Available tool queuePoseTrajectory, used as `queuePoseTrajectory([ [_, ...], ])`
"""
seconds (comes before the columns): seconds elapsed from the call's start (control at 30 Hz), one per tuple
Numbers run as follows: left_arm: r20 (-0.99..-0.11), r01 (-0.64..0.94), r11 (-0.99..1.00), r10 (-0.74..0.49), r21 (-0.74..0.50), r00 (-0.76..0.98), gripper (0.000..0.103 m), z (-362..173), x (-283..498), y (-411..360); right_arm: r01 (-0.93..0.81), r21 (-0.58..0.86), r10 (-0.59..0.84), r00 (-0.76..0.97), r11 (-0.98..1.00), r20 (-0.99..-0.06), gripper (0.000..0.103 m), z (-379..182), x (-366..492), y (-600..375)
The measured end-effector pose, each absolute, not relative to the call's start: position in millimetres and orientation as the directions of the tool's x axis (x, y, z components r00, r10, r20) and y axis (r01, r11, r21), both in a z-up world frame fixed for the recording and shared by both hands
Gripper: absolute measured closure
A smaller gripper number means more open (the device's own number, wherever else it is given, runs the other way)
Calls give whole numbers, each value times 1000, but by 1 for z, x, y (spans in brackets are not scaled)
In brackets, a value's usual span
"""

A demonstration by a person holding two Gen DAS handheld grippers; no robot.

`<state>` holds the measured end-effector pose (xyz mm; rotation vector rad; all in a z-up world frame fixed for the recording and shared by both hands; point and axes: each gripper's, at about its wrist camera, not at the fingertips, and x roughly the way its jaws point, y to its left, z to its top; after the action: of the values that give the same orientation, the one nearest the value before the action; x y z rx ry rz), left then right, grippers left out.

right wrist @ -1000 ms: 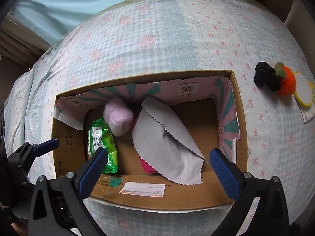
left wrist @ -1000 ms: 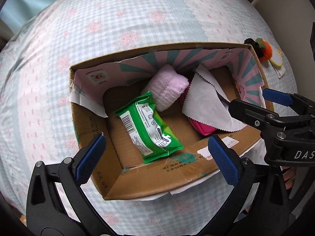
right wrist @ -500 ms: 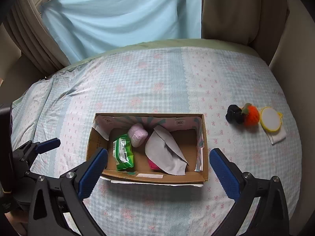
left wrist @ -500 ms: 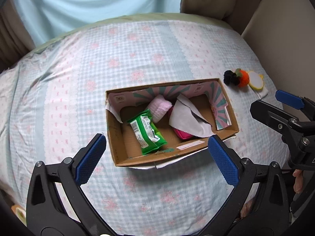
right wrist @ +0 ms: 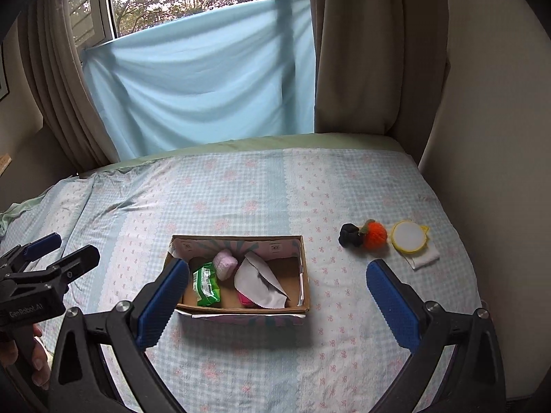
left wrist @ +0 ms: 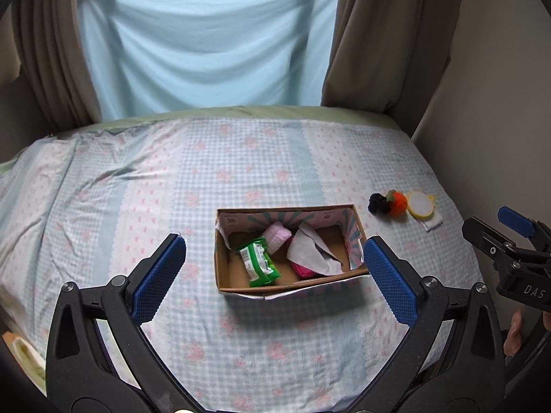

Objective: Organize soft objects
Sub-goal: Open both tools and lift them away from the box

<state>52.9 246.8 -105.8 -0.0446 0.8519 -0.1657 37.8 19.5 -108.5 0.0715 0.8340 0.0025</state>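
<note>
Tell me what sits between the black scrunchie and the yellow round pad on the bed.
The orange pompom sits between the black scrunchie and the yellow round pad, clearest in the right wrist view.

My bed point(right wrist: 261, 186) carries a cardboard box point(right wrist: 241, 310) near the middle; right of it lie a black scrunchie point(right wrist: 349, 235), orange pompom point(right wrist: 375, 236), yellow-rimmed pad point(right wrist: 408, 236) and white cloth point(right wrist: 425, 258).

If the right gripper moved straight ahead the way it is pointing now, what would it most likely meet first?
Probably the right end of the cardboard box or the bedsheet just beside it. The open right gripper aims there; the grey cloth inside lies slightly left. Depth is hard to judge.
</note>
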Motion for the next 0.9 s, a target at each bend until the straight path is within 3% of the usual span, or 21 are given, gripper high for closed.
queuePoseTrajectory([
  [0.23, -726, 159, 973, -229, -165, 648, 0, -97, 50, 231, 94, 29, -46, 698, 995, -715, 0, -96, 15, -5],
  [0.53, -715, 197, 970, -236, -140, 659, 0, -90, 57, 161, 149, 41, -81, 725, 988, -684, 0, -92, 3, -80],
  [0.9, -721, 160, 976, -216, -147, 659, 0, -109, 88, 20, 26, 24, -3, 726, 999, -687, 0, -125, 36, -205],
])
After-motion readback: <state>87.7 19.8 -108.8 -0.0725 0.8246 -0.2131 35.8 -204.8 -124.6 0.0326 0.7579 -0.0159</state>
